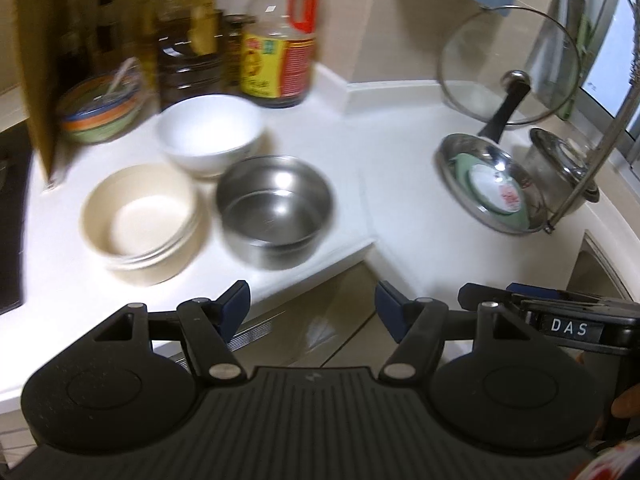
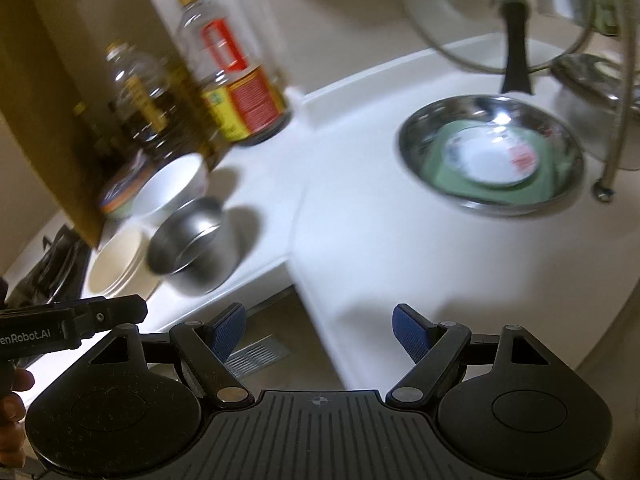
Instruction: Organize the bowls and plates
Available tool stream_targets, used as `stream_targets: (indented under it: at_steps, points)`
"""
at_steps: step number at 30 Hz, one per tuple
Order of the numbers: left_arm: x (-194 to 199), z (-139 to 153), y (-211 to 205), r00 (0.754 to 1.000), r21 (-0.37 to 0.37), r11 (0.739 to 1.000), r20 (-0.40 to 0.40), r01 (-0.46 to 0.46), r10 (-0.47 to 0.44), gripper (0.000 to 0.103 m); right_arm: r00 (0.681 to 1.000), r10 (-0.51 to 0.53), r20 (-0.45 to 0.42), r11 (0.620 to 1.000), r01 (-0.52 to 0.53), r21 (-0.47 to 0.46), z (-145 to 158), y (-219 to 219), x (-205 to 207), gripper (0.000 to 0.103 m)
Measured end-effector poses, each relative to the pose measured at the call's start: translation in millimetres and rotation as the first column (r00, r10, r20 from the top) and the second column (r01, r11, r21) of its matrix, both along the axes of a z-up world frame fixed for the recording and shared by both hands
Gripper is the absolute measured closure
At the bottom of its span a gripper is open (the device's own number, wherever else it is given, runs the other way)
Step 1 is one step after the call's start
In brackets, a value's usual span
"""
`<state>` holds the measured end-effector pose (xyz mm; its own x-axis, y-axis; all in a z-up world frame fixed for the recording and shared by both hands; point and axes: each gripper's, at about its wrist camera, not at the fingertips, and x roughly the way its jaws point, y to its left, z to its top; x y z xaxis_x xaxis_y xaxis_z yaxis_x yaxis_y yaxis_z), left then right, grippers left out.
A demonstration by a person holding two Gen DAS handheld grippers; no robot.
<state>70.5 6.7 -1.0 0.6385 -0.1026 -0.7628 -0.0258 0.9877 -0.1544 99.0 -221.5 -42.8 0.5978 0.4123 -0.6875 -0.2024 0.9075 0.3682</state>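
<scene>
Both units off the counter edge (image 1: 304, 276), pointed down at it, nothing gripped. L gripper (image 1: 312, 304): jaws spread, empty, floor showing between pads. R gripper (image 2: 319, 328): jaws spread, empty. Landmark = steel bowl (image 1: 275, 210). Cream bowl stack (image 1: 140, 222) sits just beside it on its left as seen from L unit; white bowl (image 1: 210, 134) just behind it, toward the sauce bottle (image 1: 280, 46); patterned bowl (image 1: 100, 106) further back-left, partly behind a cardboard panel. Steel pan (image 1: 494, 188), small dish inside, lies well apart to its right. Steel bowl lies ahead and slightly left of L unit; from R unit it lies far left (image 2: 188, 242), pan nearer ahead-right. Judgement: L unit nearer bowl cluster, R nearer pan. Bowls round, no long axis; pan handle points away toward wall. Frames blurred
</scene>
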Motion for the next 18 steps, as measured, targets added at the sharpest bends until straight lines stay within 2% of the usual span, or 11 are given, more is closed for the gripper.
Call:
stream_targets:
  at_steps: [8,18]
  points:
    - [-31.2,-0.2,55.9,0.998,0.009,0.998,-0.012,-0.055,0.055,0.036,0.998,0.065,-0.021,0.998,-0.065,0.009,-1.5,65.4,-23.5,0.023]
    - [-62.1,-5.7,105.7,0.995,0.019,0.995,-0.030,-0.099,0.100,0.036,0.992,0.115,-0.053,0.993,-0.115,0.003,-10.8,125.5,-42.5,0.023]
